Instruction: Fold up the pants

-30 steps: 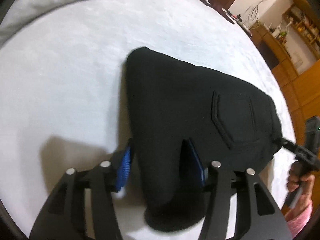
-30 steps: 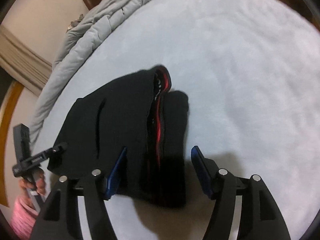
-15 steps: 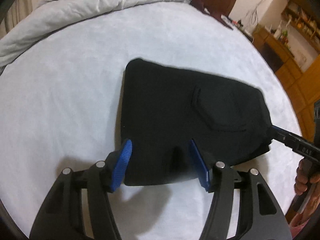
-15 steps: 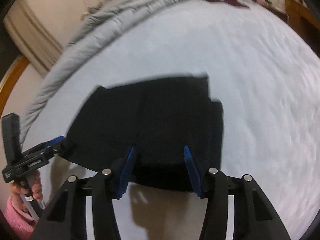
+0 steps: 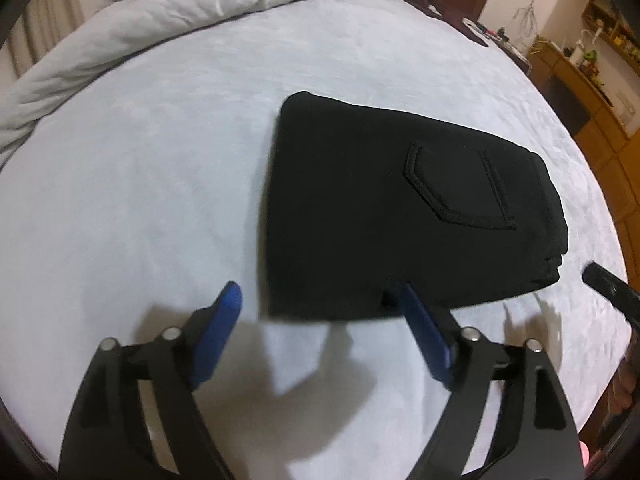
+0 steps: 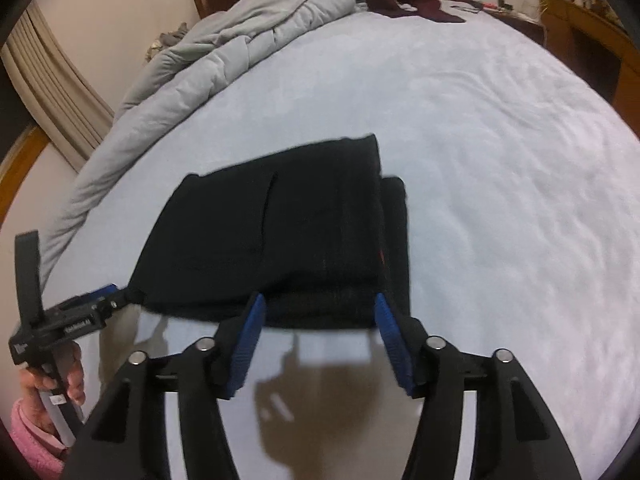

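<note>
Folded pants on the bed, both hand-held grippers spread and holding nothing.

Left wrist view: the left hand-held gripper (image 5: 316, 300) has its blue pads wide apart just short of the black pants (image 5: 400, 216), which lie folded flat on the pale bed (image 5: 160, 168), back pocket (image 5: 460, 184) facing up; a grey quilt (image 5: 180, 12) is bunched along the far edge. Right wrist view: the right hand-held gripper (image 6: 318, 306) is spread at the near edge of the pants (image 6: 288, 232), gripping no cloth, and the left hand-held gripper (image 6: 108, 294) sits at the bundle's left corner.
</note>
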